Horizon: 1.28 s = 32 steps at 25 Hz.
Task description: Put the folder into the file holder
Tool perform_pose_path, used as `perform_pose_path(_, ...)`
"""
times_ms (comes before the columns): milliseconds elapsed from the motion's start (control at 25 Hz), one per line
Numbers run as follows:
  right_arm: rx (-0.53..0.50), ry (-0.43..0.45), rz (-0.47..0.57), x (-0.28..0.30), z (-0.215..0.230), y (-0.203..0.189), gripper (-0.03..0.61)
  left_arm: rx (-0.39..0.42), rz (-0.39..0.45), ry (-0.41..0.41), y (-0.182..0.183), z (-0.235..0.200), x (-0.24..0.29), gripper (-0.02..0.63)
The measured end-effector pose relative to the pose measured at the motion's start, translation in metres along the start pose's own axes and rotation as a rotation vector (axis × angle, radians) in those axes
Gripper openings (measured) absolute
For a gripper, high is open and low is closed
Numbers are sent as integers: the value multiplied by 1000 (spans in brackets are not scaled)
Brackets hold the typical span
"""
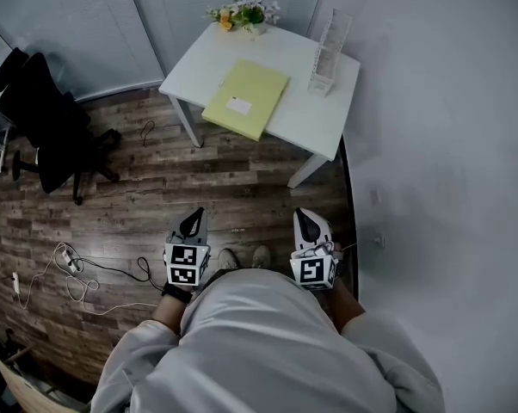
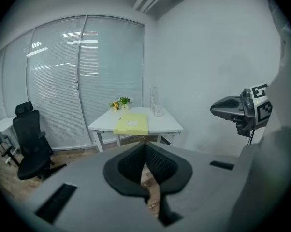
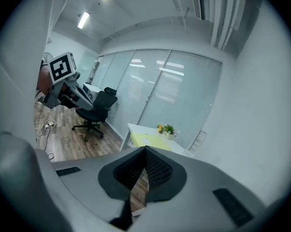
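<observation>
Standing on a wooden floor (image 1: 199, 188), I am facing a white counter (image 1: 311, 110) well ahead of me. A black office chair (image 1: 44, 119) is sitting off to its left. A yellow folder (image 1: 246, 98) is lying flat on the counter, and the file holder (image 1: 326, 54) is standing upright near it on the right. I am holding the left hand-held gripper (image 1: 193, 220) and the right hand-held gripper (image 1: 305, 222) low by my waist, both with jaws together and empty.
</observation>
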State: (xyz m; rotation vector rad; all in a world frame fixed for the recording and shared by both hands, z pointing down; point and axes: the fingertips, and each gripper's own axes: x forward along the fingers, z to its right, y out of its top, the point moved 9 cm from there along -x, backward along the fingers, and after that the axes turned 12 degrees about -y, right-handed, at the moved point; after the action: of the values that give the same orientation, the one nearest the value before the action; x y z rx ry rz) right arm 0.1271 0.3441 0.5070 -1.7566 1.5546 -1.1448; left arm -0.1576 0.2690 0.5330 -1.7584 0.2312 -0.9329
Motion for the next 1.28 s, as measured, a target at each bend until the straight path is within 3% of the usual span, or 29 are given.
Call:
perform_pose_path(360, 32, 59, 87, 1, 1, 1, 14, -8, -8, 13, 1, 5, 1, 8)
perform_pose_path(480, 54, 100, 94, 3, 2, 2, 112, -8, -11, 23, 0, 6, 2, 8)
perform_pose_path(600, 81, 128, 140, 8, 3, -1, 252, -4, -9, 28, 2, 9, 3, 8)
perform_pose_path(680, 77, 127, 134, 10, 5, -4, 293, -4, -11, 31, 3, 11, 4, 8)
perform_pose_path(1040, 54, 174, 127, 22, 12, -18, 284, -1, -12, 82, 10, 23, 7, 8)
perform_pose_path(1280, 120, 215, 147, 34, 12, -19, 290, -24, -19, 131, -2, 26, 3, 8)
